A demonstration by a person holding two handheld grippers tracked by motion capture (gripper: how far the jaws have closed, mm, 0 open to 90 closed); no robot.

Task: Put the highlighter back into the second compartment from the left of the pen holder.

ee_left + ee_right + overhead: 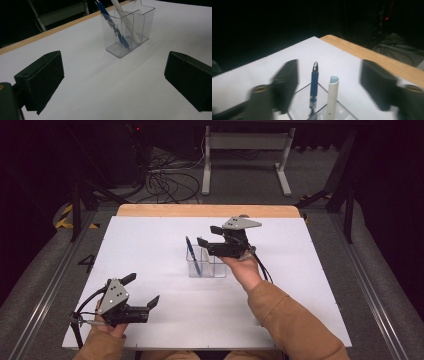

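Observation:
A clear plastic holder [206, 262] with compartments stands at the middle of the white table. A blue pen [192, 255] leans in its left compartment. In the left gripper view the holder [140, 30] has the blue pen [113, 26] and a white pen [125, 21] in neighbouring compartments. My right gripper [209, 235] hovers over the holder's right part, open. In its own view the jaws stand wide either side of the blue pen [314, 85] and the white pen [332, 97], touching neither. My left gripper [142, 290] rests near the front left, open and holding nothing, pointing toward the holder.
The table [150, 235] has a wooden strip [207, 210] along its far edge. Beyond it on the floor are a white frame [245, 142] and loose cables [165, 182]. Metal rails run along both sides of the table.

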